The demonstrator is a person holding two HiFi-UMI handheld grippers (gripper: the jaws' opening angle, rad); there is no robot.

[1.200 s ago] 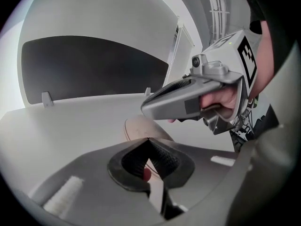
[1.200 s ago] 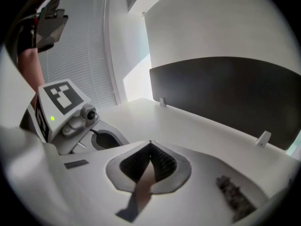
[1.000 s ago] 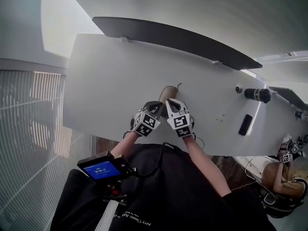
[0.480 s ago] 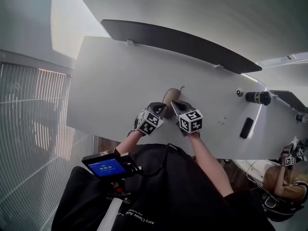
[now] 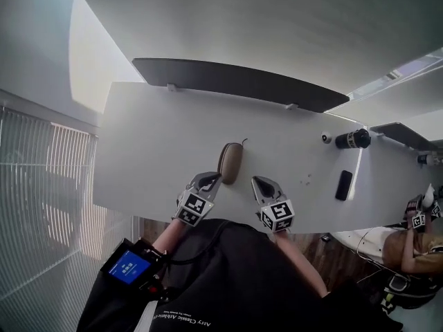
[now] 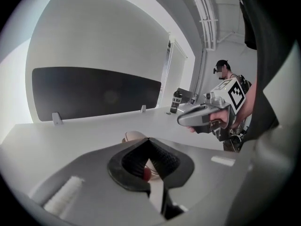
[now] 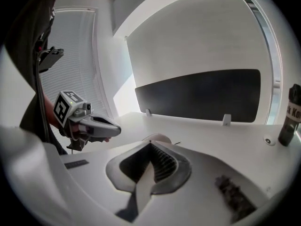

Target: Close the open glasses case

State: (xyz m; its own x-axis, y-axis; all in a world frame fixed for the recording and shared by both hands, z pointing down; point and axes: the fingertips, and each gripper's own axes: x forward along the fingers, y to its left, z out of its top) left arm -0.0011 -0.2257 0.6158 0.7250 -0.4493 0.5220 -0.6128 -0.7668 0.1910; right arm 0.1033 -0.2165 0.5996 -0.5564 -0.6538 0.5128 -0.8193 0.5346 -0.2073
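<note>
Glasses case (image 5: 230, 163) lies on tabletop (image 5: 159, 137), lid down, looks shut. Left tongs (image 5: 210, 179) and right tongs (image 5: 259, 182) sit either side of its near end, not touching it. Both closed tip to tip, holding nothing.

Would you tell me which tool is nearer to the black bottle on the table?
Right. The right tool sits left of the bottle; the left tool lies farther left, beyond the glasses case.

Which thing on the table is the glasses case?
On the long white table, look near the middle. The case is the tan oval pod lying there alone; the bottle and flat slab far right are black.
</note>
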